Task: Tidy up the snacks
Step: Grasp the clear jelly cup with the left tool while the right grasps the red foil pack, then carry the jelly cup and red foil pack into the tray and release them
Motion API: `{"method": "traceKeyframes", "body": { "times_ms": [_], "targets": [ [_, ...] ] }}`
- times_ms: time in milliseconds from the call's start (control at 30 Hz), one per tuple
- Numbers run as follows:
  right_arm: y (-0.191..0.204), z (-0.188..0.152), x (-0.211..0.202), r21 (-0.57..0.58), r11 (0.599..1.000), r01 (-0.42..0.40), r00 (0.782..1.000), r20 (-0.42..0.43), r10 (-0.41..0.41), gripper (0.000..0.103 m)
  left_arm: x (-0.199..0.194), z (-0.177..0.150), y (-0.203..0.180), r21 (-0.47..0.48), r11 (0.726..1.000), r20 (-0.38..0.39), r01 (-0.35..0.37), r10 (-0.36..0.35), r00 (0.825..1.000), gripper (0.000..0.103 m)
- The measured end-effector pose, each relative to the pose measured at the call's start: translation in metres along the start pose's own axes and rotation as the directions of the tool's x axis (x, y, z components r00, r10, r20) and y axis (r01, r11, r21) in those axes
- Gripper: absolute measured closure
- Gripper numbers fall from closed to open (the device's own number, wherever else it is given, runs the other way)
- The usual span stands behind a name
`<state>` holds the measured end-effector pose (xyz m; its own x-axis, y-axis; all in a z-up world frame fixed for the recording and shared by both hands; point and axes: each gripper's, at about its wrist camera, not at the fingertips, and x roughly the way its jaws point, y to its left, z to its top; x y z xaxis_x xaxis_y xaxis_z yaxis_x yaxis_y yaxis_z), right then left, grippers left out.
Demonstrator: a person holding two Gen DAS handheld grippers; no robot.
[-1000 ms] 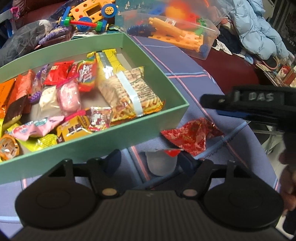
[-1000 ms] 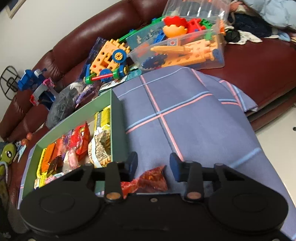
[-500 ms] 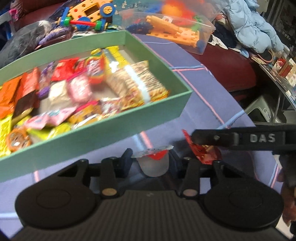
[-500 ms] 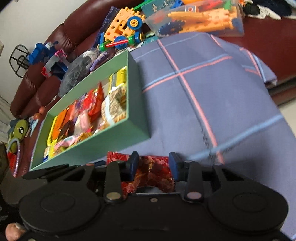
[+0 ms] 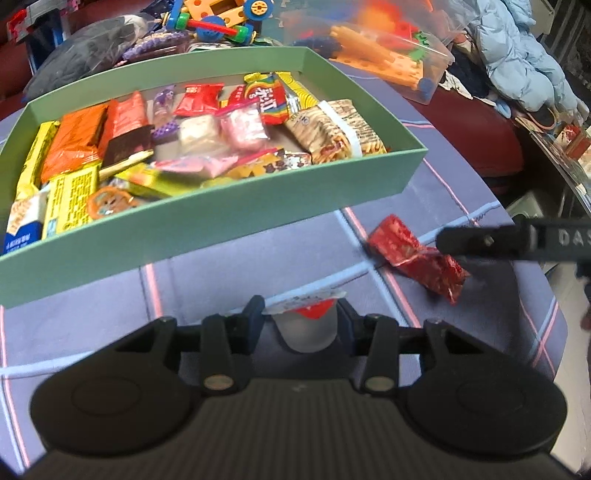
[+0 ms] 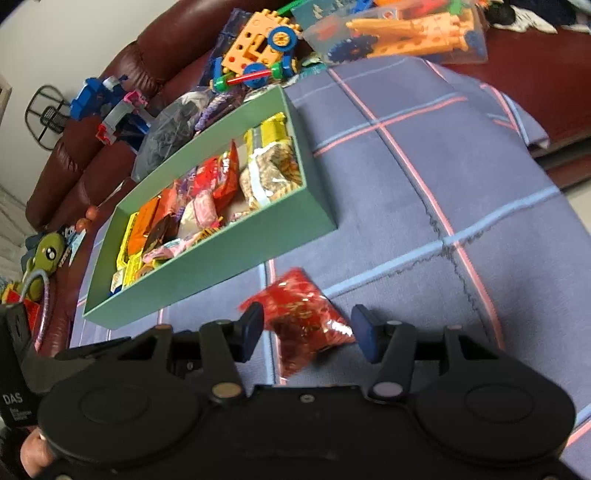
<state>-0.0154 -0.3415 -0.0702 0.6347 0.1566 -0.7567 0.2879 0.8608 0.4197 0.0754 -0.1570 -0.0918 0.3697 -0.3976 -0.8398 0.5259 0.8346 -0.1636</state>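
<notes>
A shallow green cardboard box (image 5: 207, 221) sits on a blue checked cloth (image 5: 306, 254) and is packed with wrapped snacks: orange and yellow bars, pink and white soft pillow packs, a rainbow-striped candy bag, and a crinkly clear pack of biscuits at its right end. Behind it stands a clear plastic tub (image 6: 402, 33) of orange toy parts. The left gripper (image 5: 300, 321) is clamped on a small frosted jelly cup (image 5: 306, 330) with a red-and-white foil lid, held just in front of the box. The right gripper (image 6: 308, 328) has just been opening; its jaws stand apart around a shiny red foil packet (image 6: 306, 317), which lies crumpled on the cloth near the box's front corner, with neither pad pressing on it.
</notes>
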Motion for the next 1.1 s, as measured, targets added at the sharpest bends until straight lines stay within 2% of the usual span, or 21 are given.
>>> {"method": "traceKeyframes", "body": {
  "times_ms": [100, 333, 400, 433, 533, 933, 1033, 1100],
  "targets": [
    [0.009, 0.007, 0.007, -0.076, 0.997, 0.025, 1.000, 0.004, -0.024, 0.038, -0.004, -0.003, 0.004, -0.016, 1.000, 0.001, 0.002, -0.002, 1.000, 0.062],
    [0.023, 0.003, 0.031, -0.133, 0.991, 0.007, 0.995, -0.101, -0.020, 0.034, -0.006, -0.008, 0.014, -0.033, 0.999, 0.005, 0.010, -0.010, 1.000, 0.062],
    [0.030, -0.003, 0.031, -0.158, 0.987, 0.024, 0.996, -0.086, -0.038, 0.043, -0.006, -0.008, 0.014, -0.032, 0.999, 0.009, 0.011, -0.011, 1.000, 0.062],
    [0.035, -0.006, 0.031, -0.184, 0.982, 0.041, 0.995, -0.083, -0.057, 0.058, -0.006, -0.008, 0.013, -0.031, 0.999, 0.011, 0.011, -0.011, 1.000, 0.062],
    [0.045, -0.012, 0.034, -0.232, 0.970, 0.069, 0.994, -0.069, -0.087, 0.063, -0.006, -0.009, 0.015, -0.034, 0.999, 0.017, 0.018, -0.018, 1.000, 0.062],
    [0.055, -0.012, 0.047, -0.233, 0.968, 0.091, 0.995, -0.017, -0.098, 0.061, -0.007, -0.012, 0.016, -0.026, 0.999, 0.035, 0.022, -0.021, 0.999, 0.062],
    [0.059, -0.014, 0.046, -0.263, 0.959, 0.106, 0.994, -0.012, -0.113, 0.065, -0.009, -0.013, 0.014, -0.012, 1.000, 0.030, 0.008, -0.008, 1.000, 0.062],
    [0.058, -0.013, 0.044, -0.246, 0.965, 0.085, 0.995, -0.025, -0.094, 0.066, -0.013, -0.013, 0.015, -0.015, 1.000, 0.024, 0.011, -0.011, 1.000, 0.062]
  ]
}}
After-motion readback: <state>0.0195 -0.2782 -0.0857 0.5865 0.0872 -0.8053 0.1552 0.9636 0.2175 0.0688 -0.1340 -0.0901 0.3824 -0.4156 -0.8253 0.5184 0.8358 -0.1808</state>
